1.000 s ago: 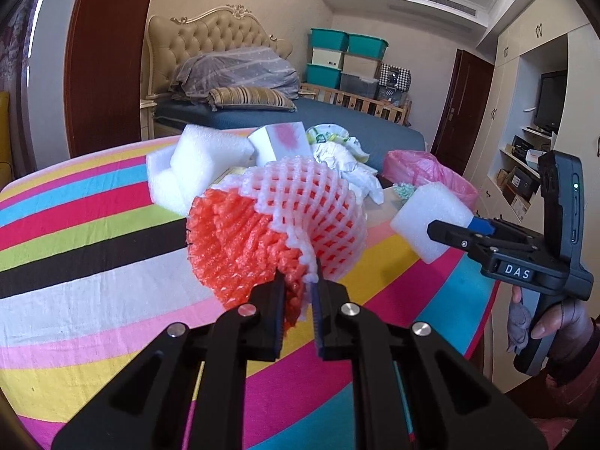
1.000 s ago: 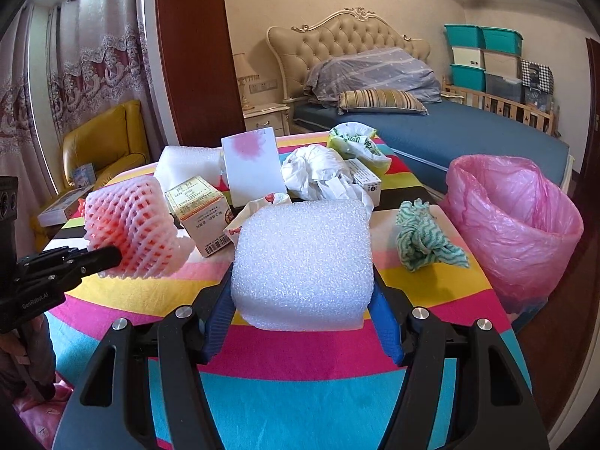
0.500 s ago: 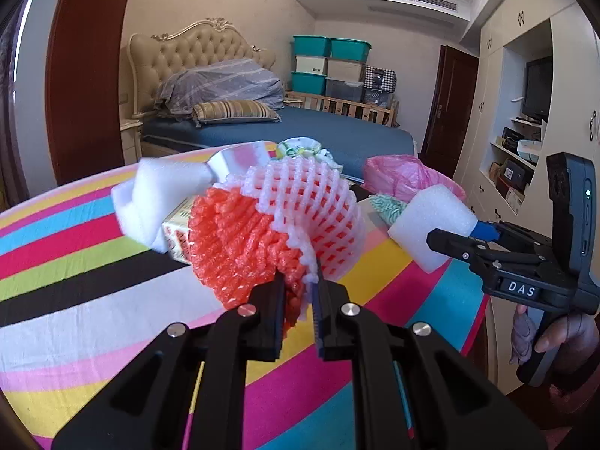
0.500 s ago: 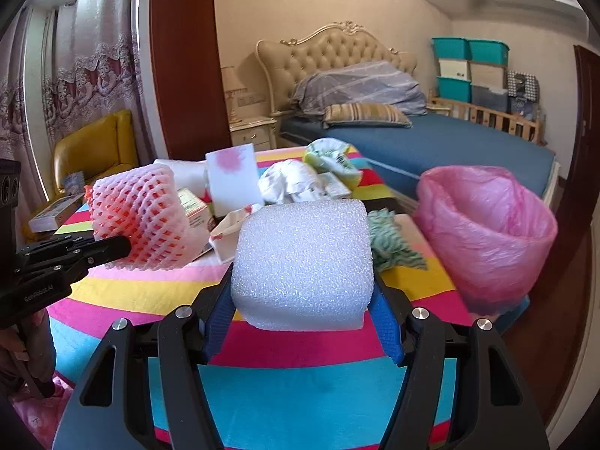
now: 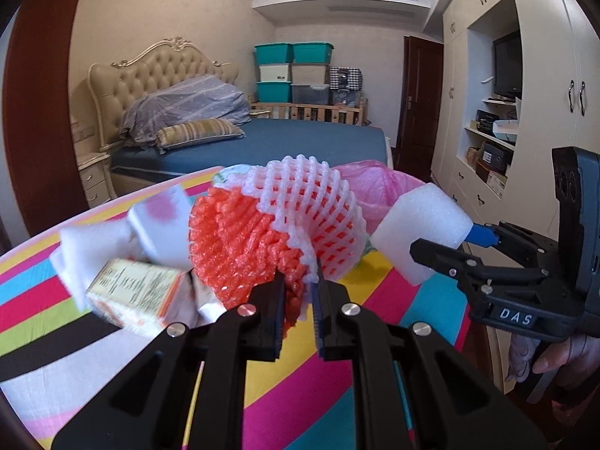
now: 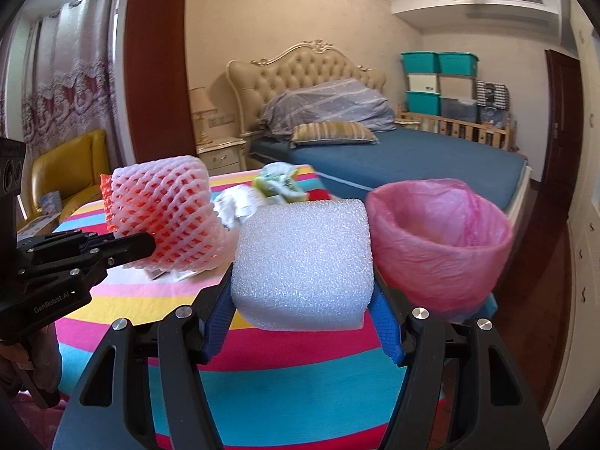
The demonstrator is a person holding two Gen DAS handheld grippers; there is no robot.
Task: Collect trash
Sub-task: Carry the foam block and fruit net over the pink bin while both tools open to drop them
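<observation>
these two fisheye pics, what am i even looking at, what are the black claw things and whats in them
No robot here: a person holds a black two-finger gripper in each hand, and each gripper carries a wide-angle camera that looks forward along its fingers. So each picture is one gripper's own view, with the other gripper off to the side.

The left gripper is shut on a red and white foam fruit net. The right gripper is clamped on a white foam block.

Below them is a table with a bright striped cloth in a bedroom. On it lie more trash: a small printed carton, white foam pieces and crumpled wrappers. A bin lined with a pink bag stands at the right of the table.
</observation>
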